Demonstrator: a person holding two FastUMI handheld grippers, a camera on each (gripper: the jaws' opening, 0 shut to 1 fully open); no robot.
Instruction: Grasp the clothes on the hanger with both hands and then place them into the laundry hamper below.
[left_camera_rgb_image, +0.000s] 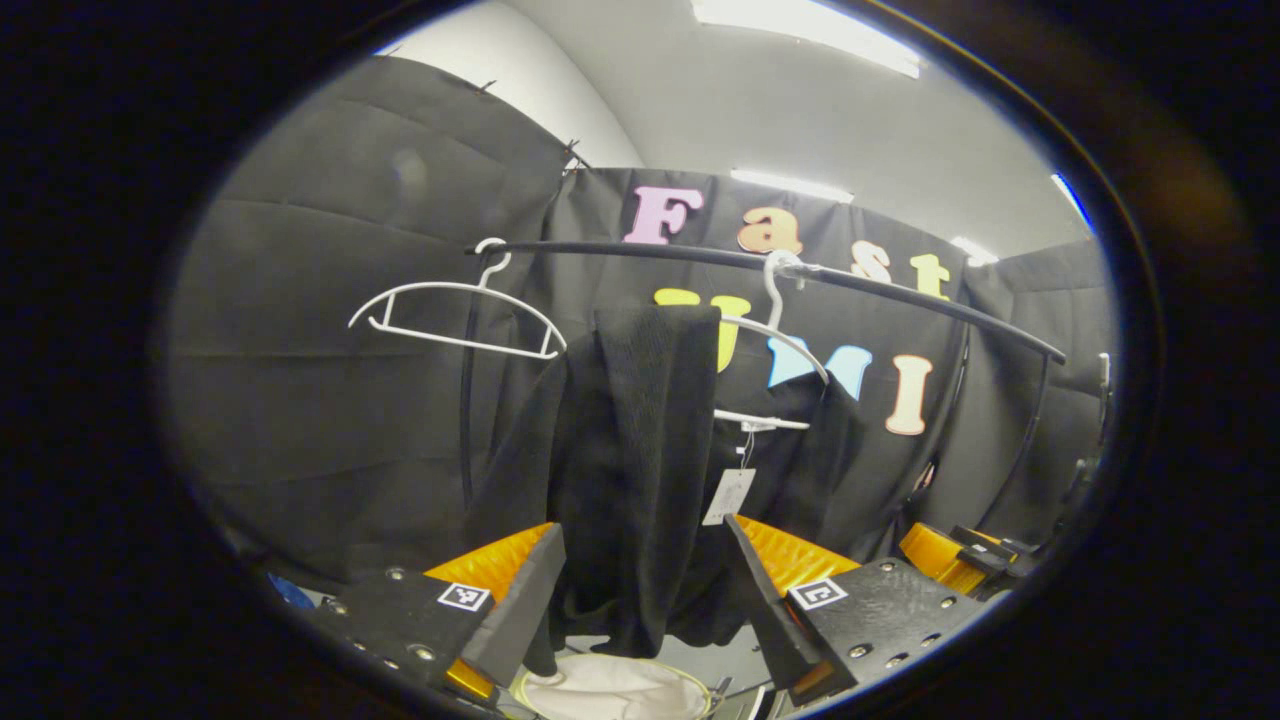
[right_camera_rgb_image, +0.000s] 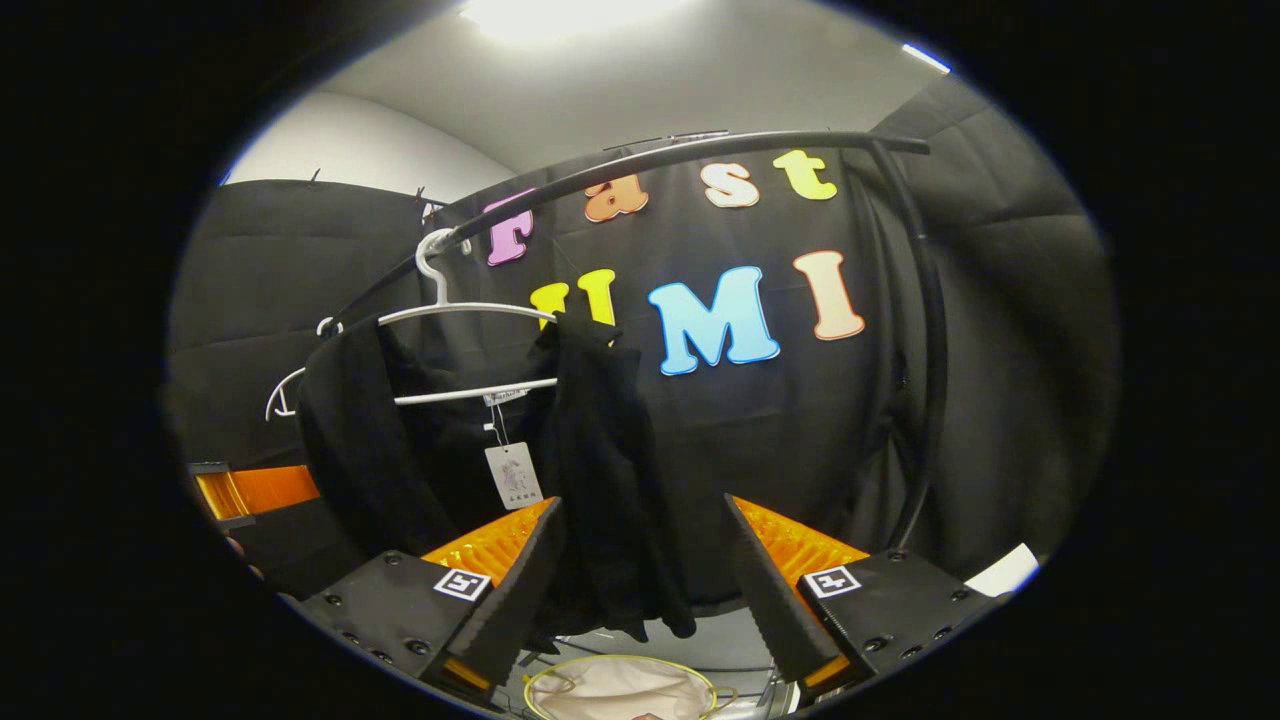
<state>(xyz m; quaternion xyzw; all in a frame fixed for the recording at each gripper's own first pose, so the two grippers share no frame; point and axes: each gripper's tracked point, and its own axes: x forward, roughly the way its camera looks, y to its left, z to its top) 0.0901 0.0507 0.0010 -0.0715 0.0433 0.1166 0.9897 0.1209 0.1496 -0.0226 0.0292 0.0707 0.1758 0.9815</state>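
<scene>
A black cloth wall is closing in the booth behind a curved black metal rail (left_camera_rgb_image: 760, 262), under a grey ceiling with strip lights. In the left gripper view, I am holding my left gripper (left_camera_rgb_image: 640, 590) released, its fingers spread apart to either side of the black knitted garment (left_camera_rgb_image: 640, 470), which is hanging from a white plastic hanger (left_camera_rgb_image: 775, 345) on that rail. A white paper tag (left_camera_rgb_image: 729, 496) is dangling beside the garment. A second, bare white hanger (left_camera_rgb_image: 455, 315) is hanging further along the rail. Below the garment, the white fabric hamper (left_camera_rgb_image: 615, 690) is sitting open.

In the right gripper view, my right gripper (right_camera_rgb_image: 640, 590) is likewise standing open, fingers flanking the garment's (right_camera_rgb_image: 600, 470) lower folds without pressing on them. The hanger (right_camera_rgb_image: 450, 310) is hooked over the rail (right_camera_rgb_image: 640, 165), and the hamper (right_camera_rgb_image: 620, 690) is lying beneath the cloth.
</scene>
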